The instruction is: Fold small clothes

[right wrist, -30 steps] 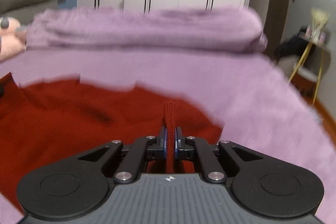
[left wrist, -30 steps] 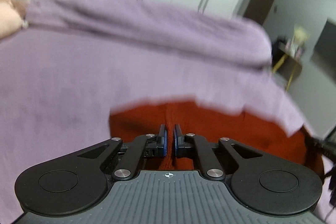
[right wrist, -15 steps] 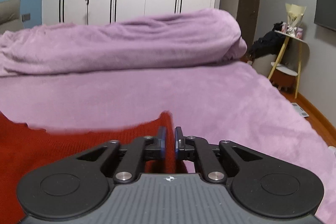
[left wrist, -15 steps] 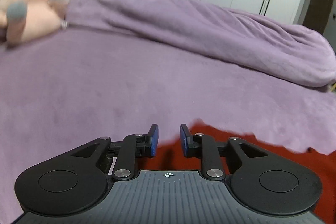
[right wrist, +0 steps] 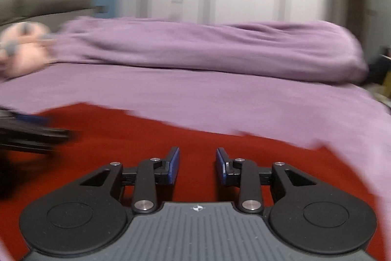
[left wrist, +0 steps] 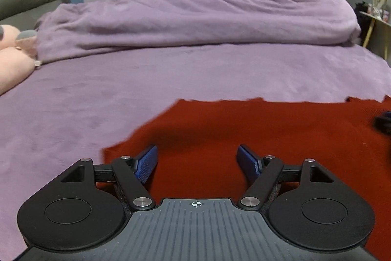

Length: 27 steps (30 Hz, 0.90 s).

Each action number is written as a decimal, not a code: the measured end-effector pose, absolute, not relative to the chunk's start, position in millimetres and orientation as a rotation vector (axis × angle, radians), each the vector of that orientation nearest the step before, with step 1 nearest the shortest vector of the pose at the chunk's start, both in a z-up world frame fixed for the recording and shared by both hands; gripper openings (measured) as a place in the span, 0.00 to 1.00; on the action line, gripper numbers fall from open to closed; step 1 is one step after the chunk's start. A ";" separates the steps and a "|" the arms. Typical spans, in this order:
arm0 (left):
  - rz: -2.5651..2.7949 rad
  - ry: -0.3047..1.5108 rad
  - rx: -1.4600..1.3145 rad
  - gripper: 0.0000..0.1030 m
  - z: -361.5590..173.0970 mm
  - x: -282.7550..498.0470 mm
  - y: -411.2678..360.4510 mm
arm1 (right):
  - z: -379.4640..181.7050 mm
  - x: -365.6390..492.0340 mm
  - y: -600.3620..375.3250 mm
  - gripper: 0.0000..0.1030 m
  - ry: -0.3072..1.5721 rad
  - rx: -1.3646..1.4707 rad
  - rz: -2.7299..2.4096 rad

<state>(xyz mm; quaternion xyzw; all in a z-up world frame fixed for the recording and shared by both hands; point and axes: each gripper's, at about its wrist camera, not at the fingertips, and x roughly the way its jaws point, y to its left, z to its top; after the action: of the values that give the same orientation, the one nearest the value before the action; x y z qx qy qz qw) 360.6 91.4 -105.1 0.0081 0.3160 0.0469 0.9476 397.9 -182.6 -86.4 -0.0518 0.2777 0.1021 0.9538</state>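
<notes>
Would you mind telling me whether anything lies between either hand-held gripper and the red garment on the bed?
Nothing visible does. The left hand-held gripper and right hand-held gripper both stand open directly over the red garment, which lies bare on the purple bedcover.

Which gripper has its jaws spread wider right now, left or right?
The left gripper: its jaws have just been opening and stand far apart over the red garment. The right gripper shows a narrower gap.

- One red garment is lying on the bed.
- Two grippers are showing: the left gripper and the right gripper.
- One rolled purple duvet is sitting behind.
- One pink plush toy is lying at the side.
</notes>
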 end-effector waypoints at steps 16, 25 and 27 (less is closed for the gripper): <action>0.314 0.747 -0.092 0.88 -101.3 347.9 154.7 | -83.4 395.1 -276.2 0.78 0.611 -0.150 -0.261; 0.343 0.789 -0.172 0.86 -84.2 298.7 202.9 | -26.7 287.2 -247.0 0.81 0.507 -0.066 -0.071; 0.243 0.829 -0.388 0.86 -84.6 278.9 223.9 | -24.9 266.9 -240.0 0.81 0.530 -0.005 -0.003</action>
<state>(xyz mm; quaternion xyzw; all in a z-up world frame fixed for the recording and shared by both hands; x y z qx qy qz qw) 278.9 223.9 -84.6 -0.1868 0.3993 0.1170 0.8900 266.9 -240.0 -24.9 -0.0023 0.2620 -0.0016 0.9651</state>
